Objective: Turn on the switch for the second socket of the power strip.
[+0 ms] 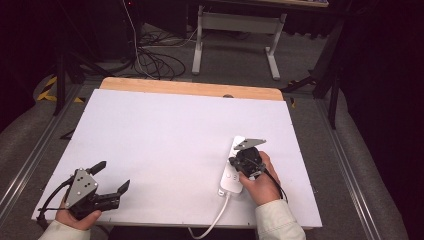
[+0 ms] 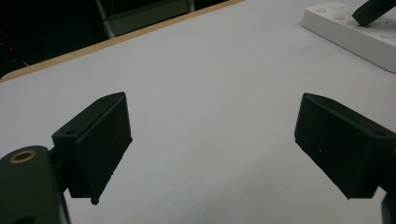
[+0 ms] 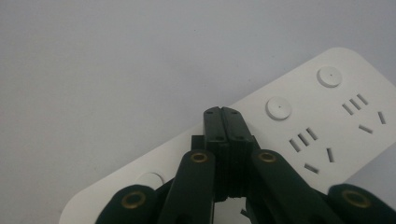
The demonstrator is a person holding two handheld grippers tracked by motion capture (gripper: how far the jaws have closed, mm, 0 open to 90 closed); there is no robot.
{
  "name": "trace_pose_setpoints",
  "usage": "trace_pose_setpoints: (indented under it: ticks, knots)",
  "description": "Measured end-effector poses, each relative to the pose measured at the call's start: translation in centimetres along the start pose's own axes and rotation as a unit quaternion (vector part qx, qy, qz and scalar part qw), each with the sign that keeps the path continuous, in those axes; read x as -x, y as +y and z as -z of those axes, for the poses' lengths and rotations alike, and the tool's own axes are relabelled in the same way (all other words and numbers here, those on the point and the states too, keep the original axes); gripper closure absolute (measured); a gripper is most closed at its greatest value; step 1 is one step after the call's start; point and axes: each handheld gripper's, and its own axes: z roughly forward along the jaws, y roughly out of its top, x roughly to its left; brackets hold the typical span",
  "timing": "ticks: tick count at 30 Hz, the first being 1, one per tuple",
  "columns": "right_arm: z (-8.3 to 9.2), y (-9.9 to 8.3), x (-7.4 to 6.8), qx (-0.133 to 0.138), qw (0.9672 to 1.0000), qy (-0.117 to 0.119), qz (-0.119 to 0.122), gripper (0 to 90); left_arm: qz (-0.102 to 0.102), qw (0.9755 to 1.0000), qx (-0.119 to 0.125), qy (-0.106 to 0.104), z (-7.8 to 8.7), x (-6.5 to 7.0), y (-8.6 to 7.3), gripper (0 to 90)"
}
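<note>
One white power strip [image 1: 233,172] lies flat on the white bench [image 1: 165,135], in its near right part. Its long axis runs from the near edge away toward the far edge, leaning slightly right; the cord end points to the near edge, where one white cable [image 1: 215,220] leaves it and drops over the bench edge. In the right gripper view the power strip [image 3: 299,126] shows two socket groups and three round buttons.

The right gripper [image 1: 246,161] stands over the middle of the strip, pointing down, its jaws [image 3: 226,122] pressed fully together with nothing between them; the tips are at the strip's top face, contact not certain.

The left gripper [image 1: 111,177] sits well left of the strip, near the bench's near left corner, jaws spread wide and empty [image 2: 212,140].
</note>
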Motion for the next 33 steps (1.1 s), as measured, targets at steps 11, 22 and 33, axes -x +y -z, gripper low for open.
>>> trace_pose_setpoints:
  ticks: [11,22,33]
  knots:
    - [-0.10,-0.06,-0.11,0.000,1.0000,-0.004,-0.003,90.0,-0.003,1.0000,0.000,0.001,-0.01,0.00,0.00,11.3]
    - [-0.14,-0.06,-0.28,-0.003,0.9999,-0.011,0.003,90.0,-0.002,1.0000,0.000,0.002,-0.04,0.02,-0.01,11.3]
    - [-0.21,-0.14,-0.16,0.000,1.0000,-0.007,-0.004,90.0,-0.002,1.0000,0.000,0.001,0.01,-0.01,0.01,11.3]
